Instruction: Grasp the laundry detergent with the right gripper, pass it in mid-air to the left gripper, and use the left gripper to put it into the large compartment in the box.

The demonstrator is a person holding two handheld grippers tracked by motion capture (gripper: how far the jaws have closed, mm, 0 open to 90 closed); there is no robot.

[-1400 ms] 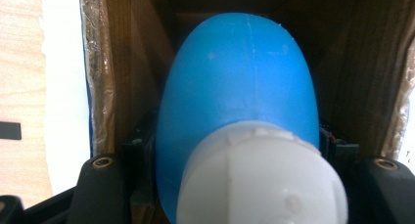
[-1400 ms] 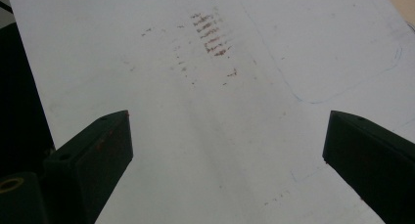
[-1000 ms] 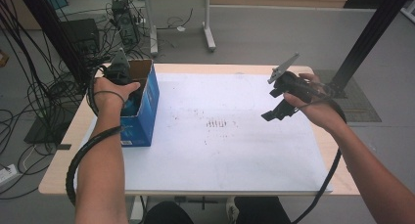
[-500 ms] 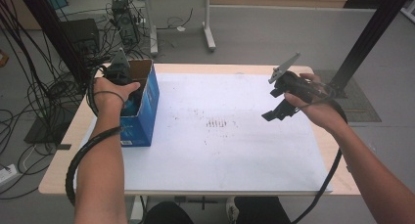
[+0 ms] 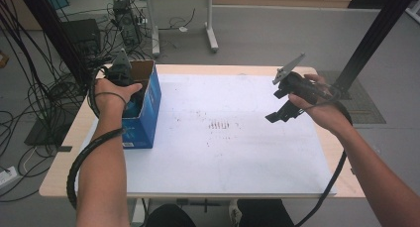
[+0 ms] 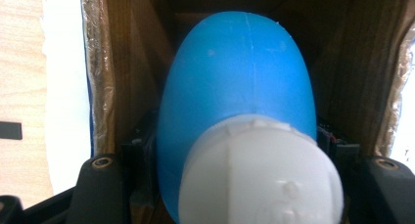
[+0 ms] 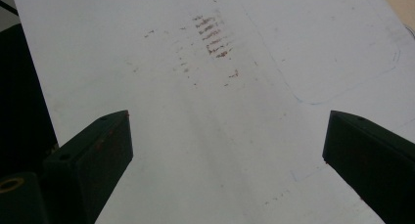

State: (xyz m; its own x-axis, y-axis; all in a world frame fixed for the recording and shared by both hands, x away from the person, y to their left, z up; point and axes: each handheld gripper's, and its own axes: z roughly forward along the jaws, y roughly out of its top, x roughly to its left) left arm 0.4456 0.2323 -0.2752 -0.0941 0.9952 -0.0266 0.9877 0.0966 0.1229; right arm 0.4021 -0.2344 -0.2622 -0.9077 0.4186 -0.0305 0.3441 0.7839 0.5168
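Bottle (image 6: 235, 106) (blue, white cap) sits inside the box (image 5: 146, 119) at the counter's (image 5: 237, 71) left, clamped by the left gripper (image 5: 130, 90); a straight lift should clear the walls. Right gripper (image 5: 283, 105) hovers, jaws apart

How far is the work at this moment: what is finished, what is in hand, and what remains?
Finished: nothing lies on the white sheet yet. In hand: the left tool is down inside the blue box, with a blue bottle with a white cap between its jaws; whether they grip it, I cannot tell. The right tool hangs open above the sheet, holding nothing. Remaining, probably: lifting the bottle out.
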